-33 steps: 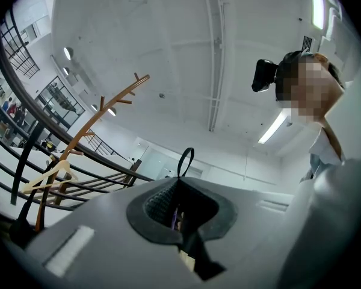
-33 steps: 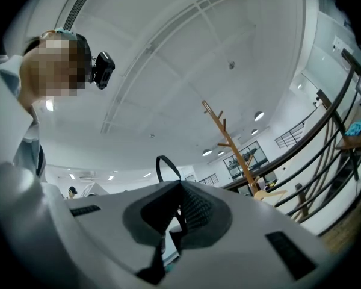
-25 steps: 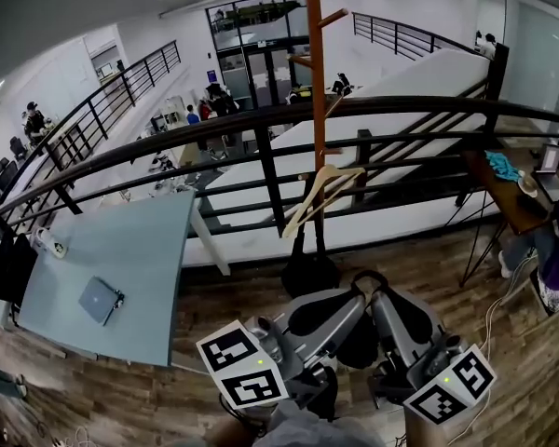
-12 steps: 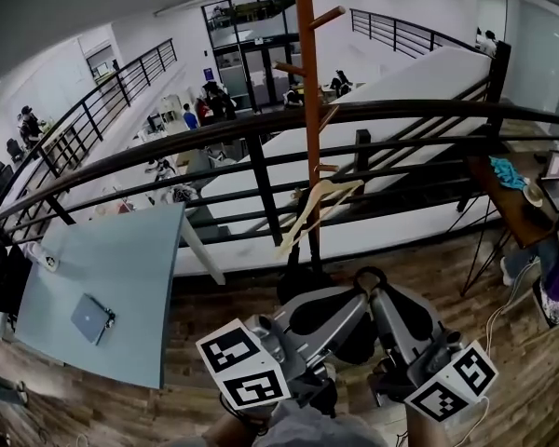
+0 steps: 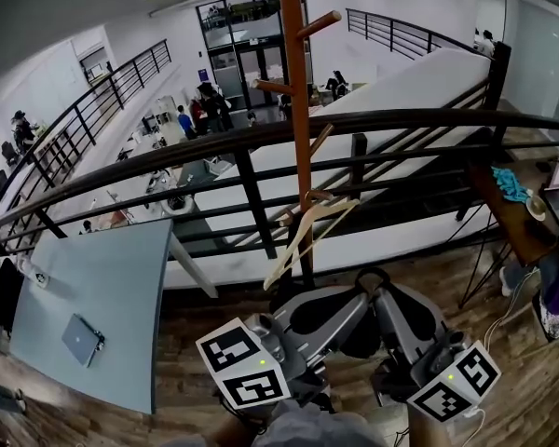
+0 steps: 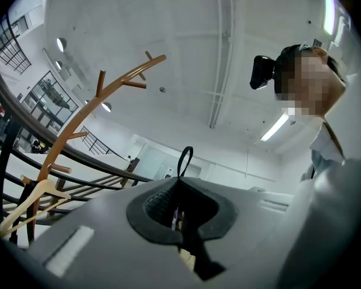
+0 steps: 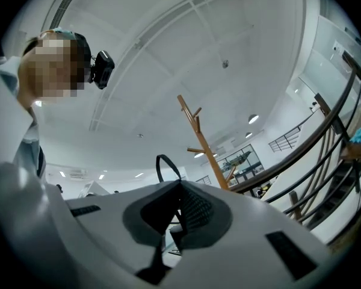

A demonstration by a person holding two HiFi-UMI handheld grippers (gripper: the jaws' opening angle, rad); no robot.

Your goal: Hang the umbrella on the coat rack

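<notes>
Far left of the head view: pale blue surface (image 5: 102,277) with a small grey device (image 5: 81,340), set beyond the black railing (image 5: 168,154). Lower centre: left tongs (image 5: 358,291) pinched narrow on the umbrella (image 5: 358,338), with its black strap loop (image 5: 371,275) poking up past the tips. Upper centre: orange coat rack (image 5: 296,110) standing upright across the railing, a wooden hanger (image 5: 307,231) tilted on a low peg. Umbrella not on any peg, near the rack's base. Just right of the loop: right tongs (image 5: 384,292), likewise closed tight on the umbrella, tip to tip with the left. Far right: teal cloth (image 5: 510,184) on a dark desk.
</notes>
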